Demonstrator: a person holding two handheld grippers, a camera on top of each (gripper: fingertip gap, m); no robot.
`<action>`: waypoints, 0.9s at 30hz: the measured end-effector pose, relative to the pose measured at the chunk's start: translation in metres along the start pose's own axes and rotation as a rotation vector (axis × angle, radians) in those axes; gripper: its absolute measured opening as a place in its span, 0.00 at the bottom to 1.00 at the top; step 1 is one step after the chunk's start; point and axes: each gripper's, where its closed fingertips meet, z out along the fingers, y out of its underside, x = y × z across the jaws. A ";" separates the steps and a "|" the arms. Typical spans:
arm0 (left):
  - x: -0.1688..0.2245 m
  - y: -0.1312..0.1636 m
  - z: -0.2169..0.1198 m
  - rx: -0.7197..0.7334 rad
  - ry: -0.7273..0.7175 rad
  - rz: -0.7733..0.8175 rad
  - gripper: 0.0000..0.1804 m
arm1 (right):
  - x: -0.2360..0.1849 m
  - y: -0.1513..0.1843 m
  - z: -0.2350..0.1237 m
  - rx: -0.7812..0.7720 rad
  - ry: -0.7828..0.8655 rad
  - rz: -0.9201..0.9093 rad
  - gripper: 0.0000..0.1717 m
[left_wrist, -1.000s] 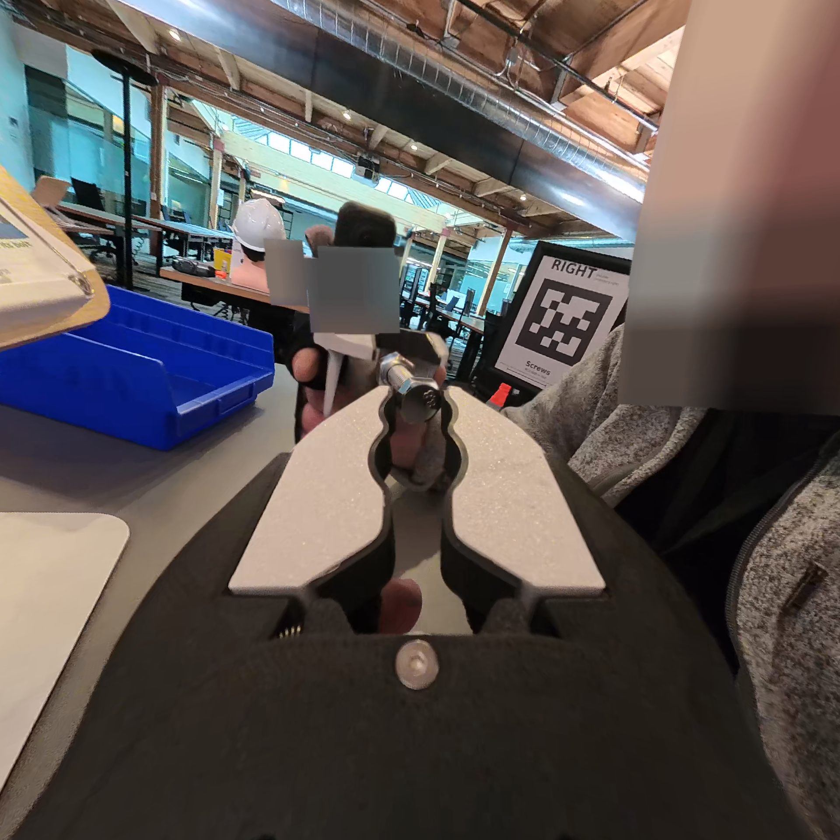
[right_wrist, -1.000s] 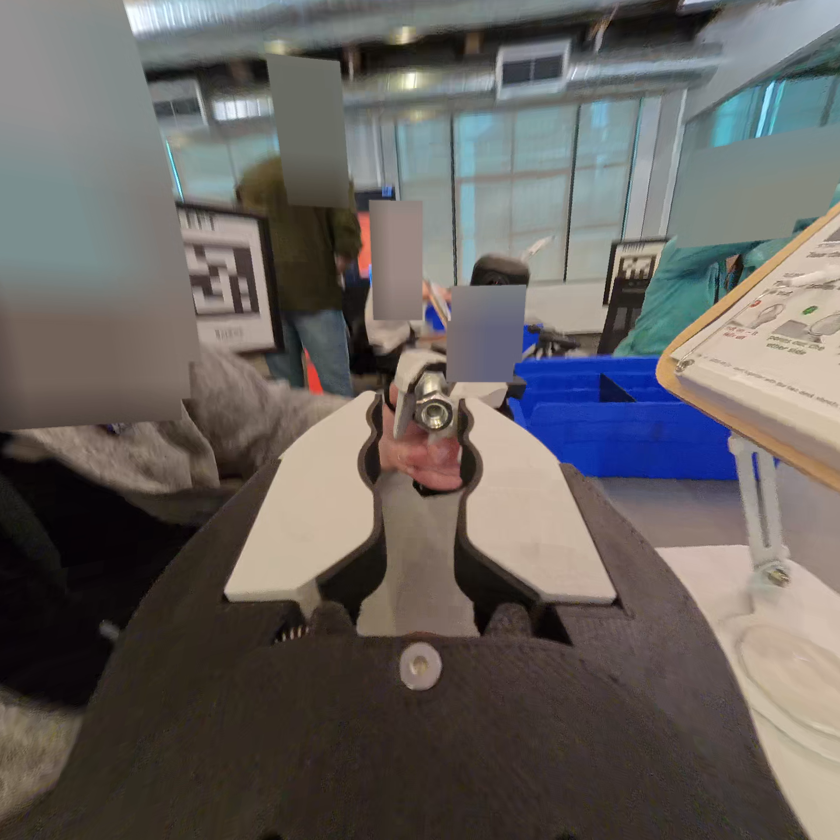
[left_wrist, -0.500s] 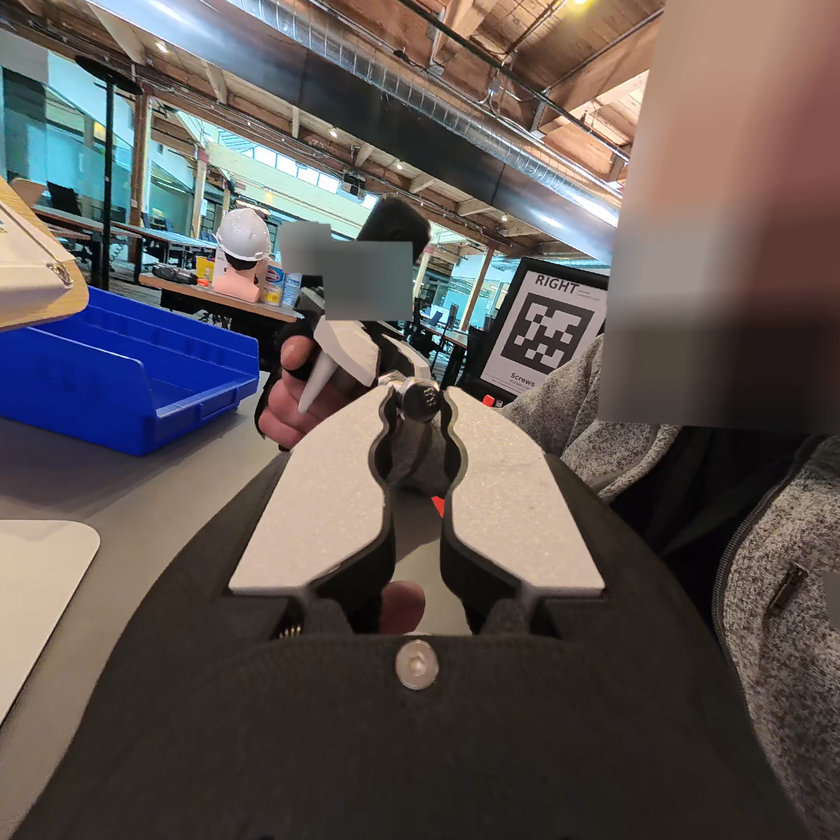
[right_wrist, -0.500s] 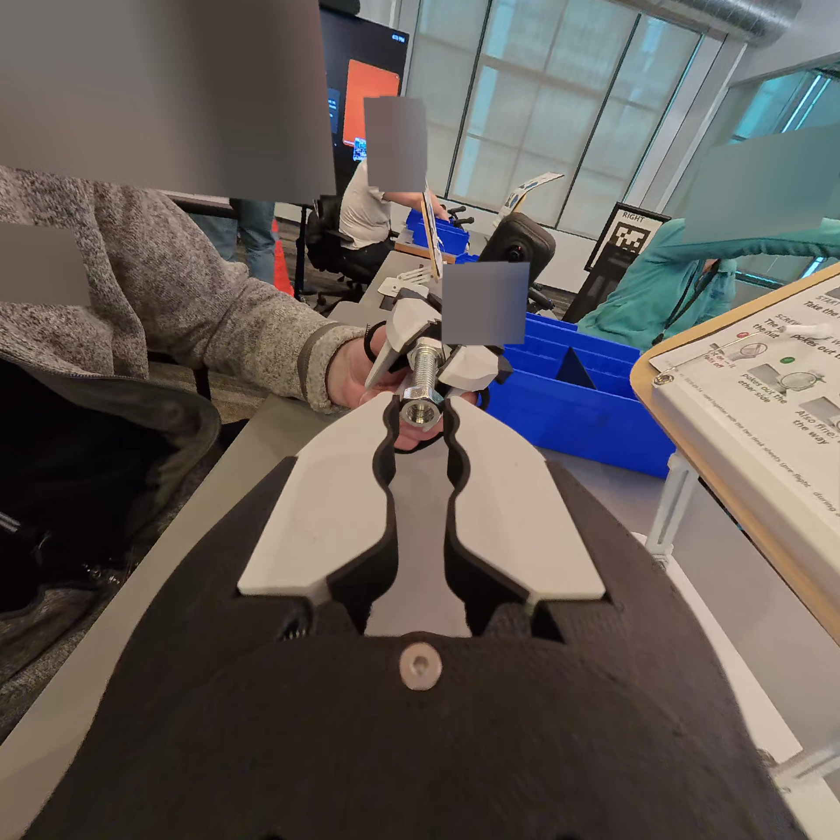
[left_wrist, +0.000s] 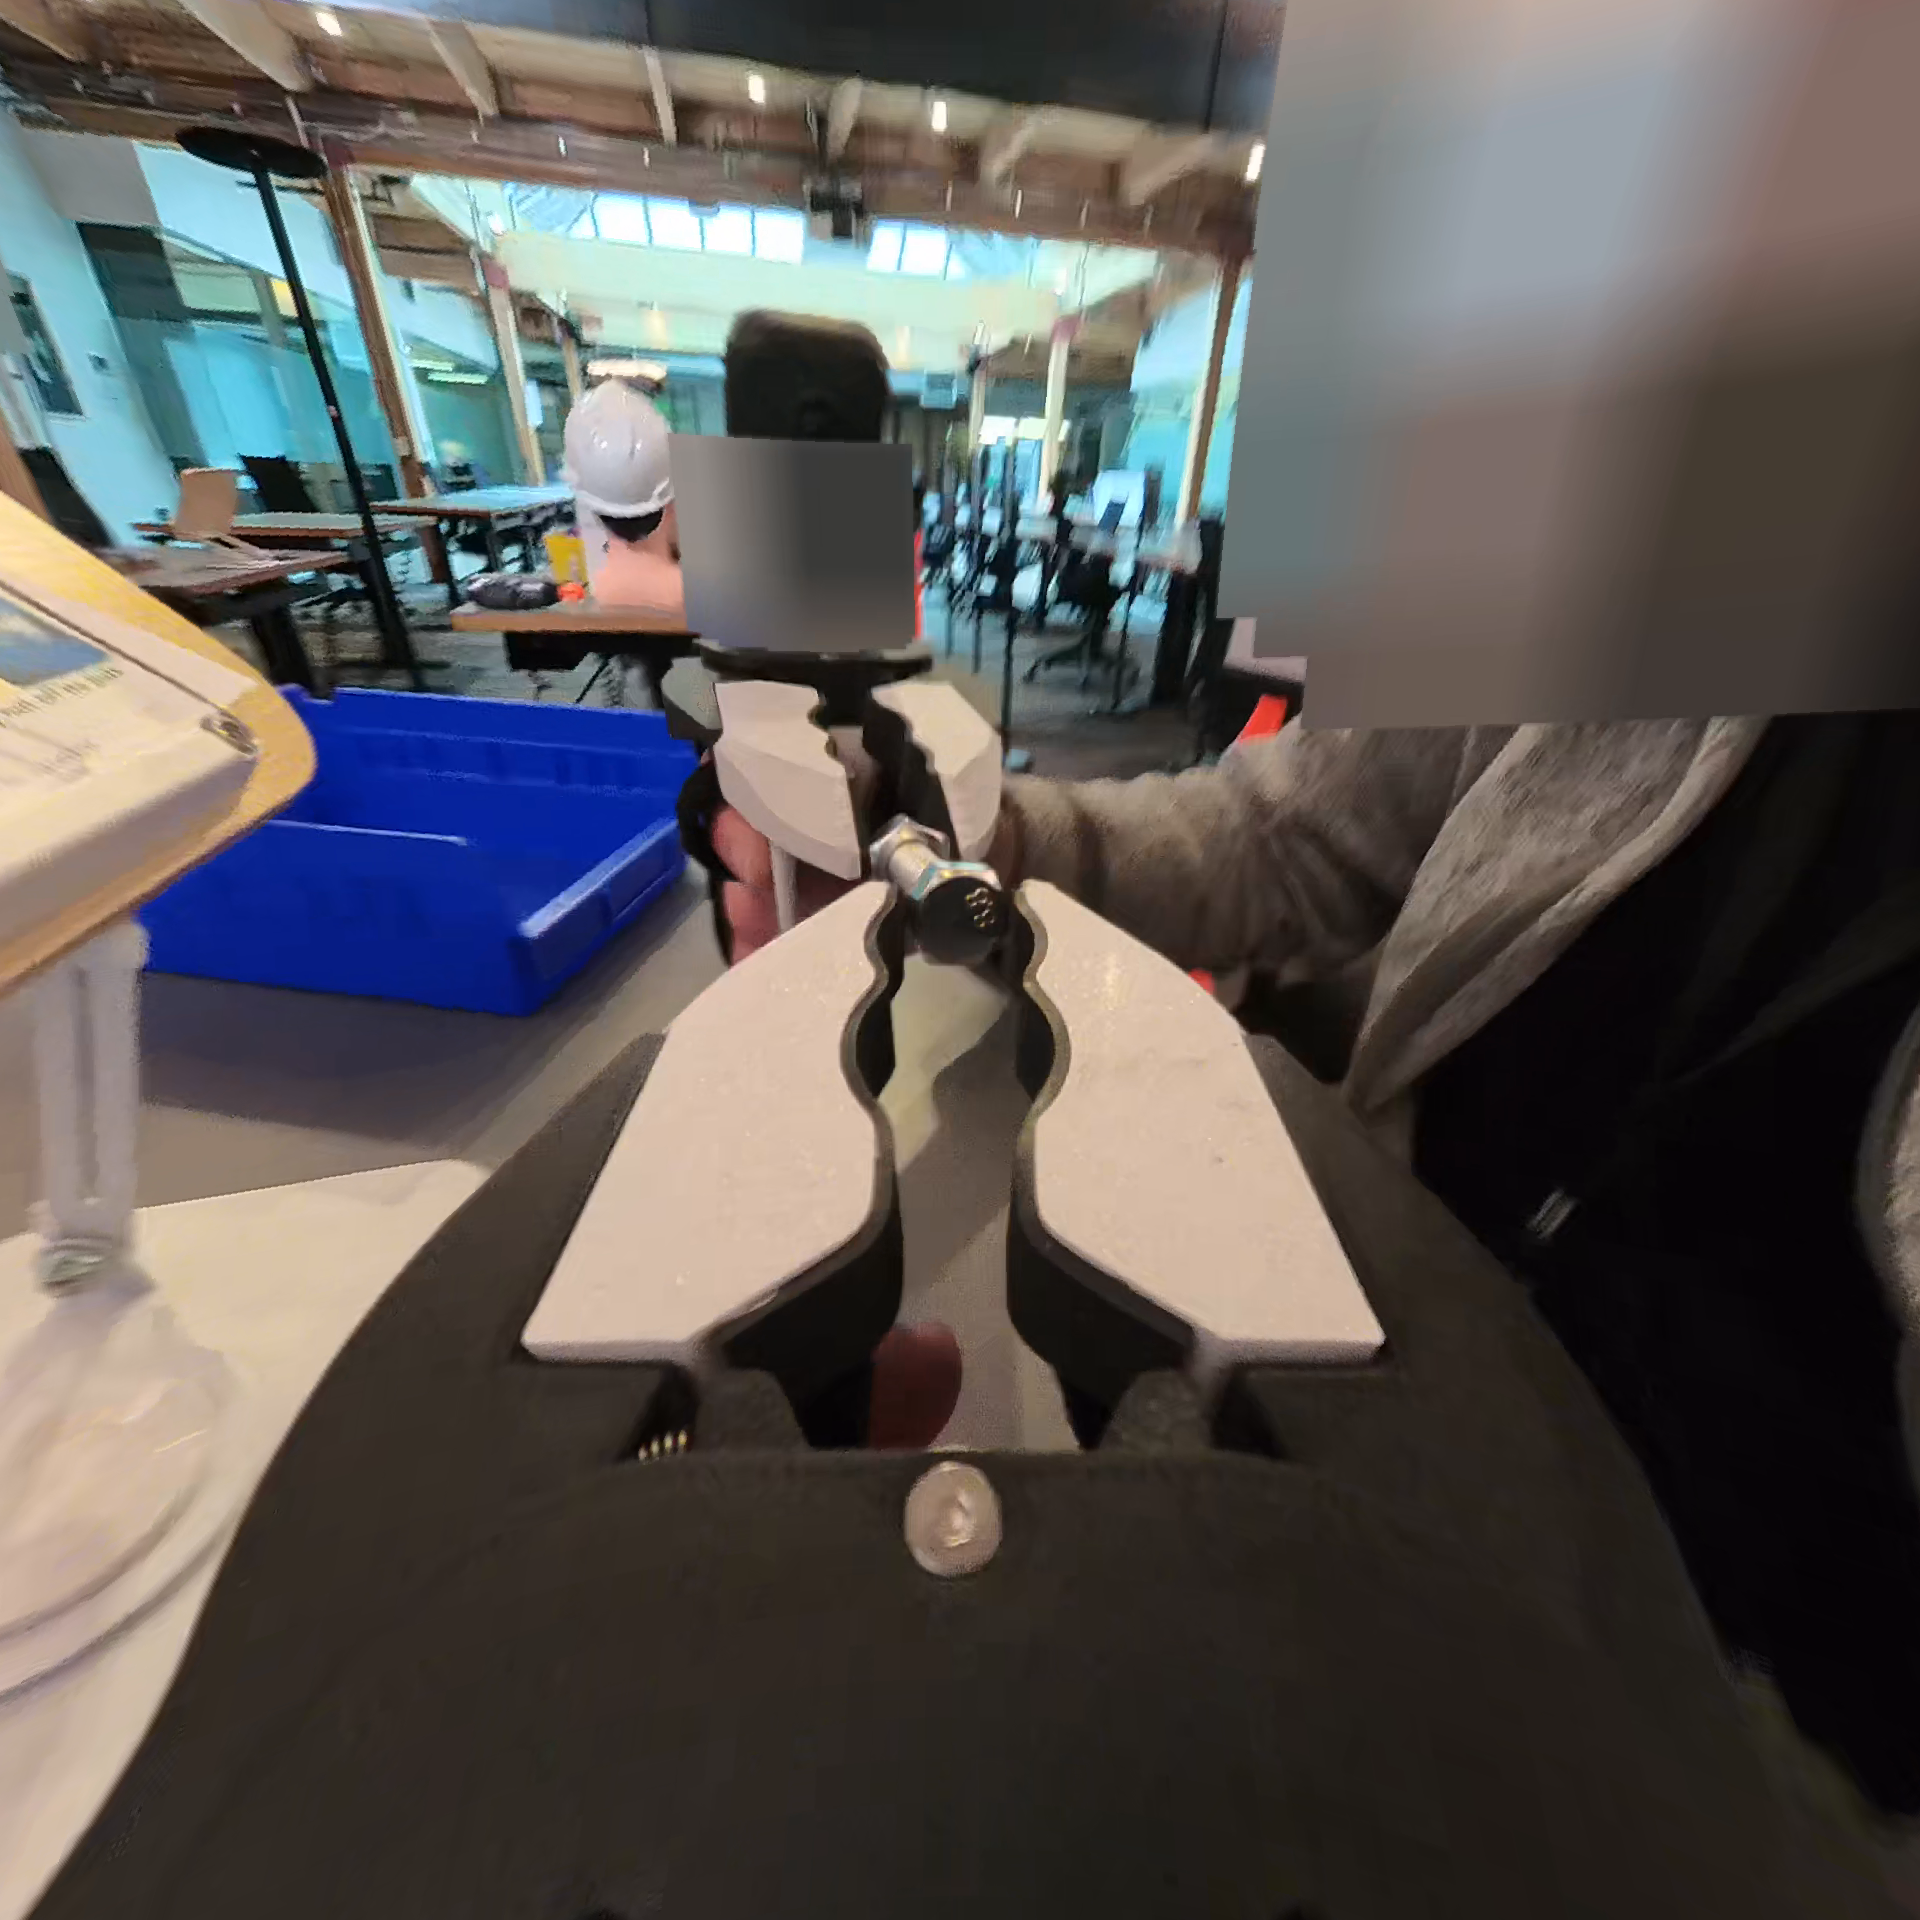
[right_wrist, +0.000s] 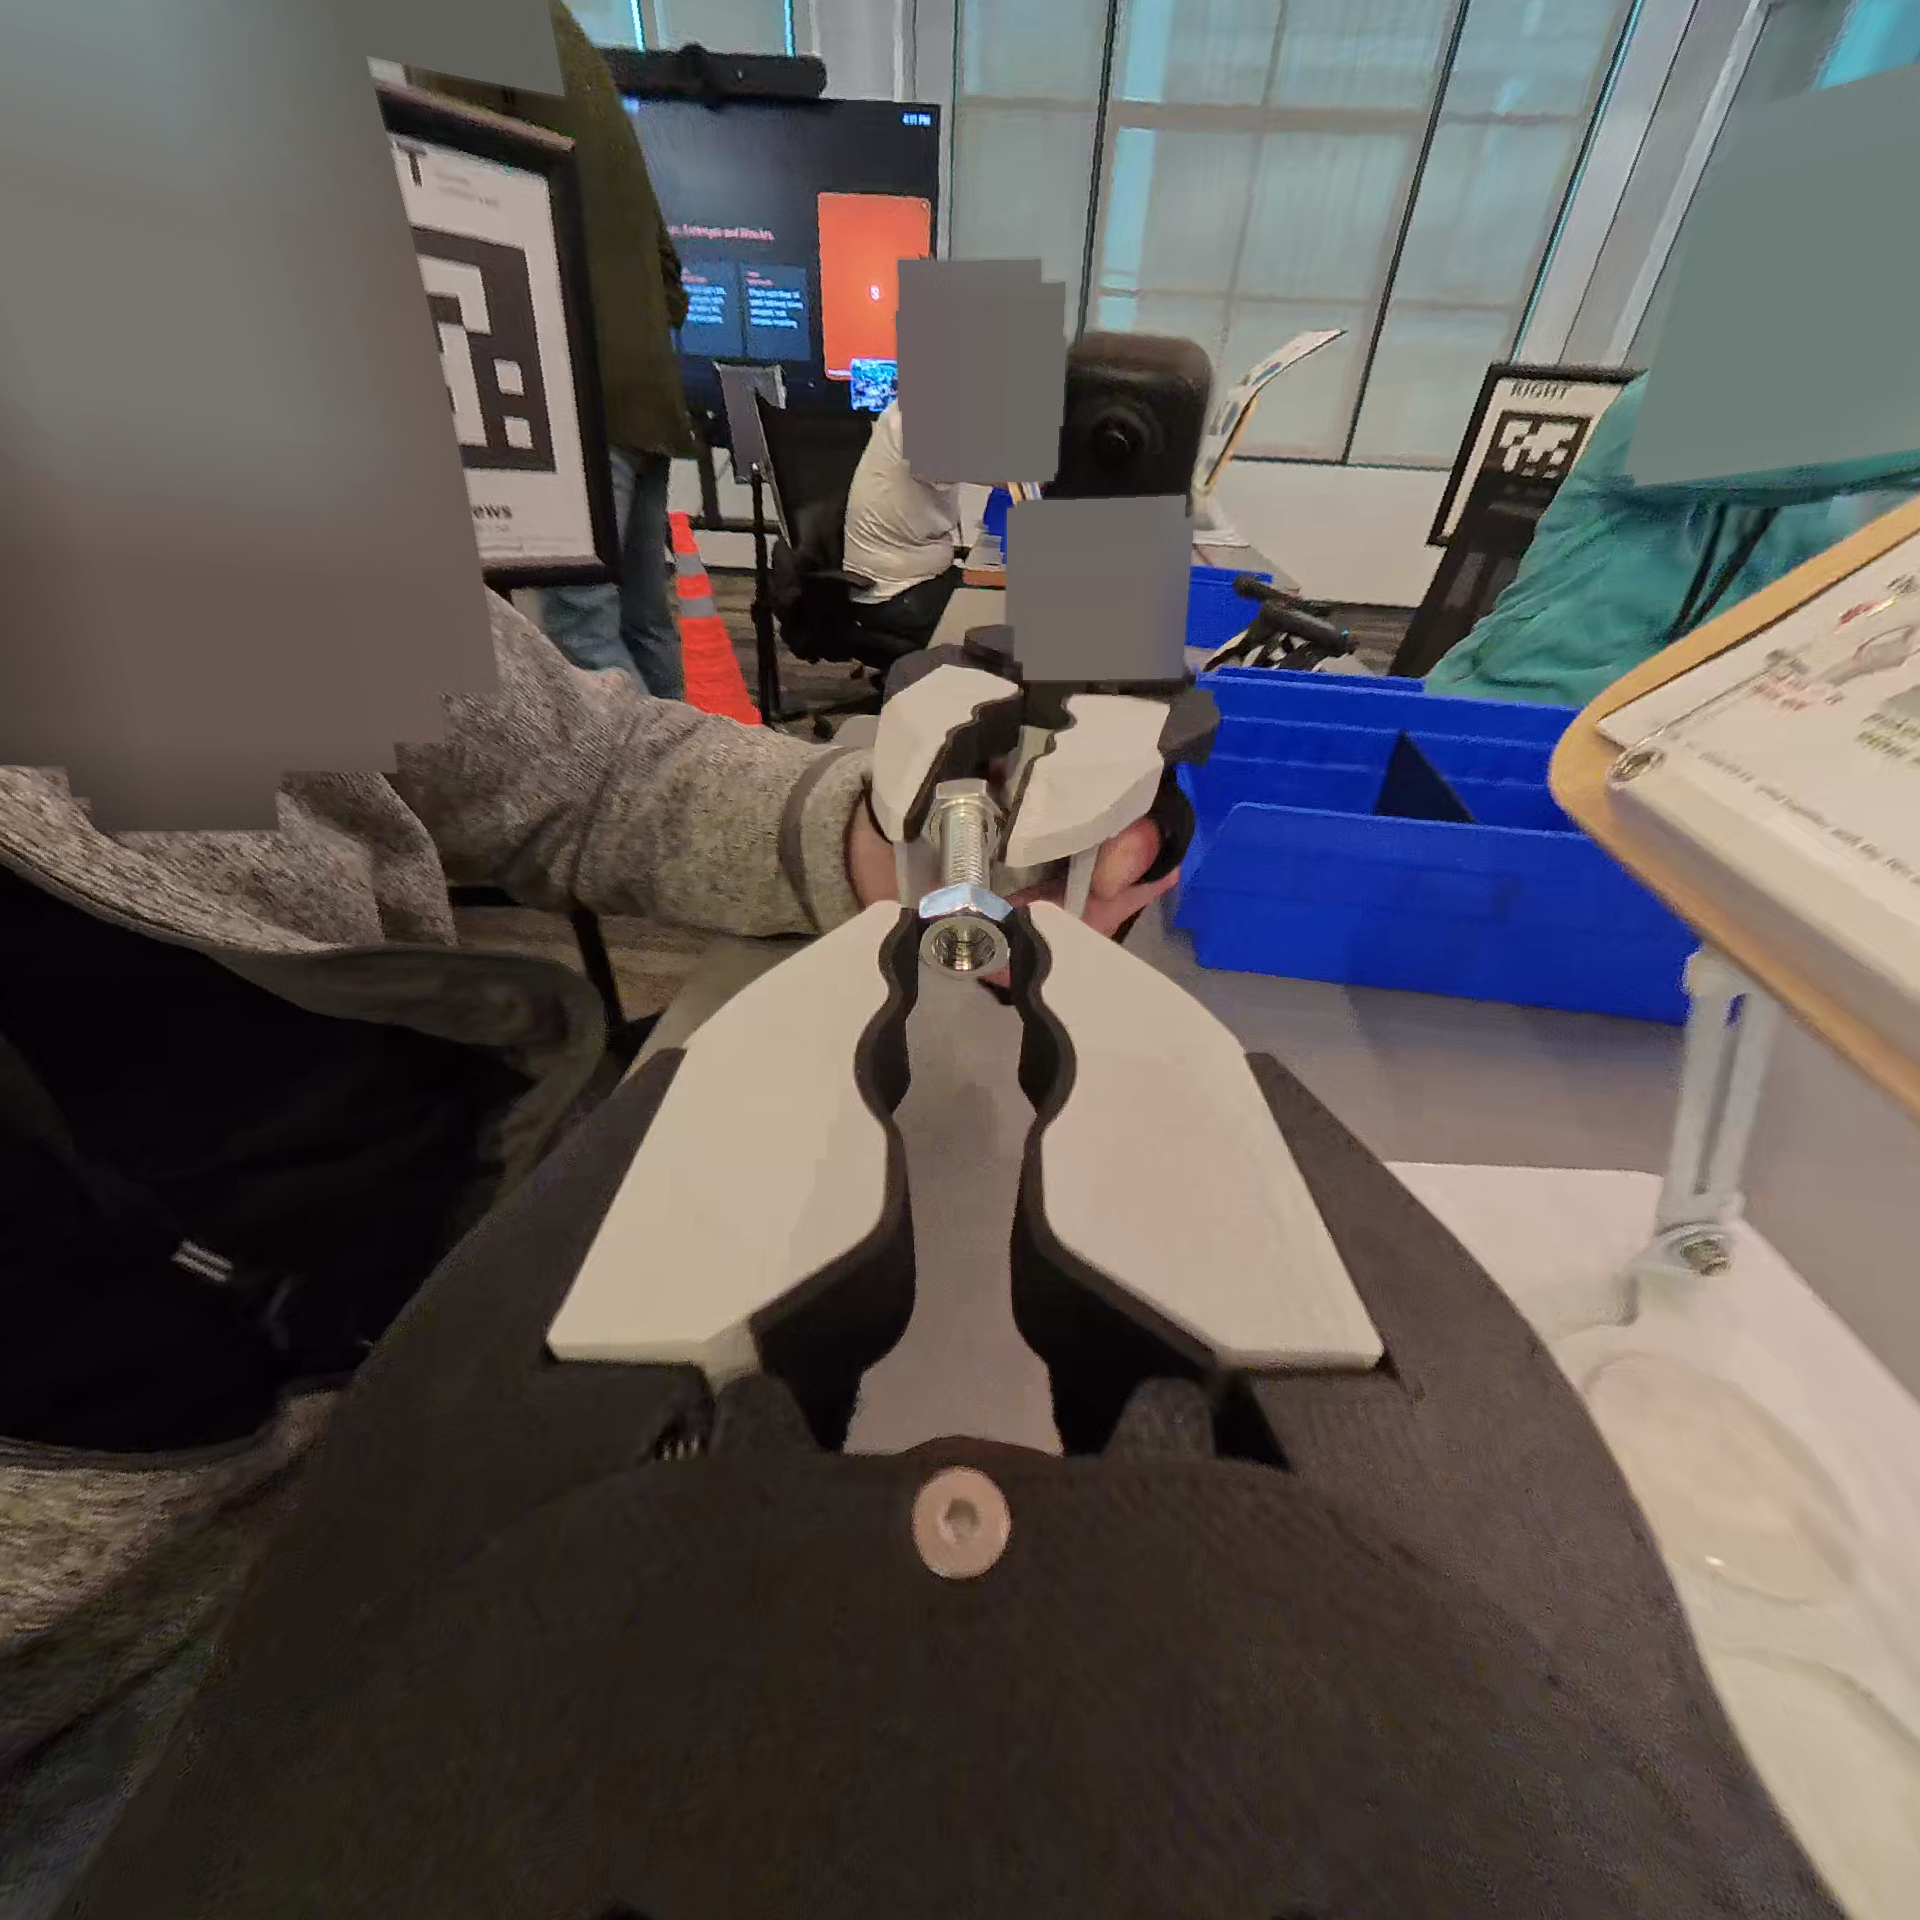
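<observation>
**Right jaws have closed in on the nut**

A moment back the right gripper stood wider, with the end of the bolt only sitting between its tips. Now its two pale fingers have drawn in and pinch the silver nut right at their tips, the threaded hole facing back along the fingers. Straight ahead of those tips the shank runs on to the left gripper, which faces the other way. Its jaws are as they were, clamped on the bolt's hex head in the foremost notch.

The two grippers have swung round since then, yet they stay nose to nose with only the bare thread between them, held up clear of the grey table. A blue bin sits well off to the left of the left jaws
</observation>
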 end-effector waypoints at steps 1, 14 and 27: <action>0.000 0.003 0.000 -0.050 -0.018 0.059 0.10 | 0.000 0.000 0.000 0.008 -0.011 0.032 0.10; -0.010 0.022 -0.007 -0.664 -0.347 0.917 0.10 | 0.002 0.012 0.002 0.095 -0.036 0.429 0.10; -0.025 0.027 -0.008 -0.808 -0.596 1.291 0.10 | 0.011 0.023 -0.003 0.234 0.061 0.575 0.10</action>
